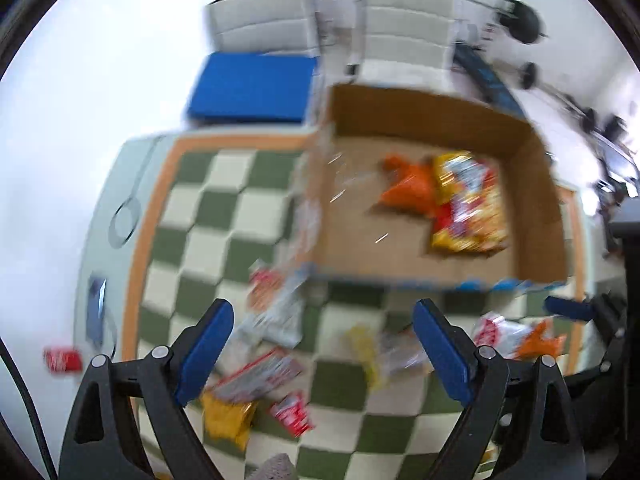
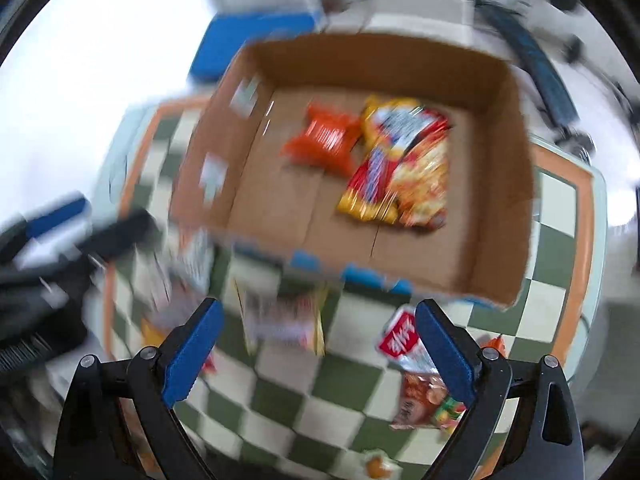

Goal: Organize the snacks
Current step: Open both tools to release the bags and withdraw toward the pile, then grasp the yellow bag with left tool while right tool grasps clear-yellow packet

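A cardboard box (image 1: 536,208) (image 2: 508,184) stands on a green and white checked mat. Inside it lie an orange snack bag (image 1: 408,188) (image 2: 324,140) and a yellow and red snack bag (image 1: 468,204) (image 2: 400,164). Several loose snack packets lie on the mat in front of the box, among them a red and white packet (image 2: 400,336) and a grey and red packet (image 1: 260,372). My left gripper (image 1: 324,312) hangs open above these packets with nothing between its blue pads. My right gripper (image 2: 320,312) is also open and empty, high over the mat. Both views are blurred.
A blue cushion (image 1: 252,88) lies on a white chair behind the table. A red can (image 1: 62,360) lies on the floor at the left. The other gripper shows at the left edge of the right wrist view (image 2: 52,216). Dark stands rise at the far right.
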`<act>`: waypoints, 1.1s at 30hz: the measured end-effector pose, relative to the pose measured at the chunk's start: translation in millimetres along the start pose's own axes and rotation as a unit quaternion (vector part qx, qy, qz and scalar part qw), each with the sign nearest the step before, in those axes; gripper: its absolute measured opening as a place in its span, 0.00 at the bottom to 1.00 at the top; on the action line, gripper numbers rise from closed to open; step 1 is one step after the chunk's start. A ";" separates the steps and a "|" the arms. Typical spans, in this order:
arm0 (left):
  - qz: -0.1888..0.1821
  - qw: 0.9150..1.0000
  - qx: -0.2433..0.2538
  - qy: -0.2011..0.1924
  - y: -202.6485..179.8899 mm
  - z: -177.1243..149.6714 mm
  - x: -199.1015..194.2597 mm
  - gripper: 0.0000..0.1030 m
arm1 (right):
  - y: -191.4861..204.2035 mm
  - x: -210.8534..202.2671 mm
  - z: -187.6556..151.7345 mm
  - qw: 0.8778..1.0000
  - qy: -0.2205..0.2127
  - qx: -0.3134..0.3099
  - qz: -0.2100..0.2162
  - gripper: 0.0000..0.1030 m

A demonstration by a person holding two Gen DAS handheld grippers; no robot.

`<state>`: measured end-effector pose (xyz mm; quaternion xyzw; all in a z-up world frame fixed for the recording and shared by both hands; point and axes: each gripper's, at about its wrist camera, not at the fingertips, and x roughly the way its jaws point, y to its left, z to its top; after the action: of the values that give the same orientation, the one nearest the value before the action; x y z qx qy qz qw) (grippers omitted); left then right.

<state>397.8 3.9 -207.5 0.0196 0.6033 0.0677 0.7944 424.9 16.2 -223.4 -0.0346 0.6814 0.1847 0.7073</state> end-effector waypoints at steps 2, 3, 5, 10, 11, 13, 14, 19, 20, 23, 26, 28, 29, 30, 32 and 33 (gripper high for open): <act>0.019 0.999 -0.024 0.015 17.1 -24.8 11.8 0.89 | 20.6 22.4 -7.7 0.996 0.036 -0.071 -0.032 0.96; 0.026 0.999 -0.037 0.027 24.7 -37.5 20.3 0.89 | 31.4 35.1 -10.5 0.991 0.054 -0.108 -0.052 0.96; 0.034 0.996 -0.059 0.051 36.9 -60.7 37.5 0.89 | 46.2 57.6 -12.9 0.980 0.081 -0.165 -0.079 0.96; 0.053 0.989 -0.099 0.097 54.9 -114.9 74.9 0.89 | 76.8 112.0 -14.6 0.936 0.138 -0.293 -0.137 0.96; 0.058 0.988 -0.102 0.102 55.3 -124.0 80.5 0.89 | 78.2 117.0 -9.9 0.927 0.141 -0.314 -0.149 0.95; 0.066 0.986 -0.109 0.110 58.9 -137.6 88.9 0.89 | 88.3 133.5 -14.3 0.905 0.143 -0.357 -0.183 0.95; 0.067 0.984 -0.116 0.115 62.7 -144.8 93.7 0.89 | 91.4 139.2 -15.9 0.898 0.145 -0.367 -0.194 0.96; 0.076 0.978 -0.148 0.129 83.1 -165.2 103.1 0.89 | 108.5 154.7 -33.3 0.877 0.156 -0.408 -0.201 0.93; 0.074 0.975 -0.159 0.136 90.0 -168.2 104.3 0.89 | 109.8 157.4 -36.4 0.877 0.162 -0.406 -0.197 0.88; 0.051 0.963 -0.214 0.157 117.2 -176.4 110.5 0.89 | 108.7 164.8 -38.6 0.885 0.175 -0.382 -0.201 0.77; 0.022 0.940 -0.288 0.179 149.7 -186.2 116.5 0.89 | 102.6 162.7 -32.2 0.912 0.185 -0.317 -0.185 0.67; -0.008 0.919 -0.343 0.193 171.0 -194.0 122.9 0.89 | 95.7 157.2 -24.8 0.928 0.193 -0.273 -0.165 0.61; -0.027 0.903 -0.378 0.201 183.1 -199.0 127.1 0.89 | 89.4 155.1 -20.2 0.938 0.204 -0.238 -0.149 0.59; -0.038 0.894 -0.397 0.203 190.0 -201.5 129.6 0.89 | 82.4 153.8 -16.8 0.947 0.215 -0.201 -0.129 0.59; -0.060 0.874 -0.434 0.210 203.6 -205.3 138.5 0.89 | 70.4 151.7 -9.9 0.959 0.226 -0.142 -0.093 0.59; -0.067 0.866 -0.445 0.216 208.3 -205.8 144.7 0.89 | 64.1 150.9 -6.4 0.964 0.229 -0.113 -0.078 0.59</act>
<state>220.5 218.6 -378.2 -0.3919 0.6656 0.2779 0.5712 399.5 106.1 -358.3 -0.2085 0.7949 0.1923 0.5363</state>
